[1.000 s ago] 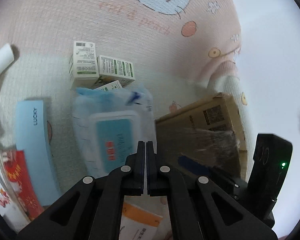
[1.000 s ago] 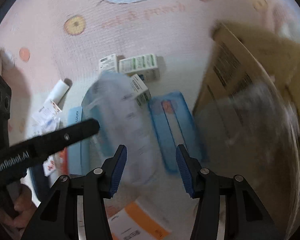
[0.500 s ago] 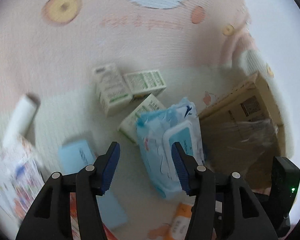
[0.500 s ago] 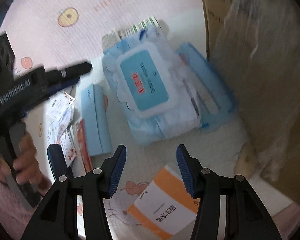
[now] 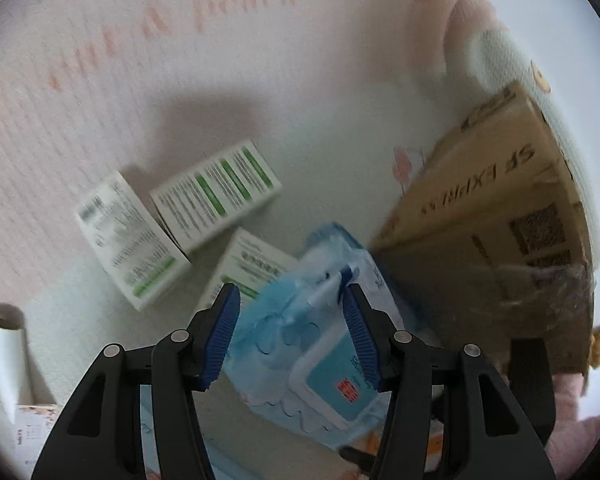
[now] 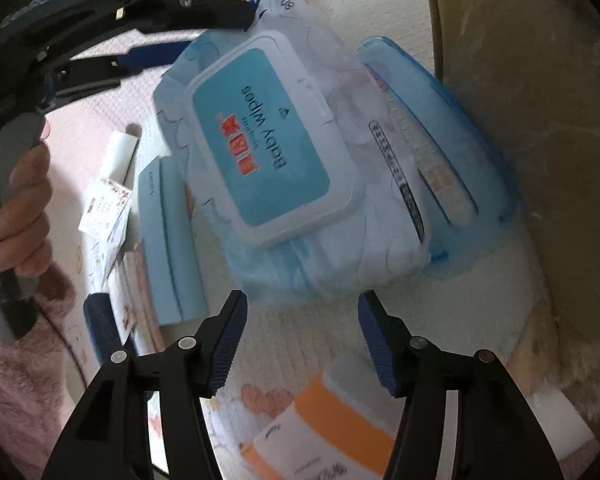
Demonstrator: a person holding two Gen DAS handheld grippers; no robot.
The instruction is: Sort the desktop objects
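A blue baby wipes pack (image 6: pixel 260 152) lies on the patterned cloth, resting on a flat blue plastic case (image 6: pixel 460 152). In the left wrist view the pack (image 5: pixel 324 368) has its crimped far end between the fingers of my left gripper (image 5: pixel 292 320), which is open; the pads are not seen pressing. From the right wrist view the left gripper (image 6: pixel 216 28) straddles that same end. My right gripper (image 6: pixel 302 320) hangs just above the pack's near edge, its jaws opening and its pads clear of the pack.
Three white and green boxes (image 5: pixel 216 192) lie beyond the pack. A cardboard box (image 5: pixel 500 240) stands close on the right. A light blue box (image 6: pixel 168 240), leaflets (image 6: pixel 104 208), a white tube (image 5: pixel 8 360) and an orange and white box (image 6: pixel 320 432) lie around. A hand (image 6: pixel 20 208) holds the left gripper.
The left gripper went from shut to open and swung over to the pack's far end. The right gripper sank toward the pack's near edge and its fingers spread wider.
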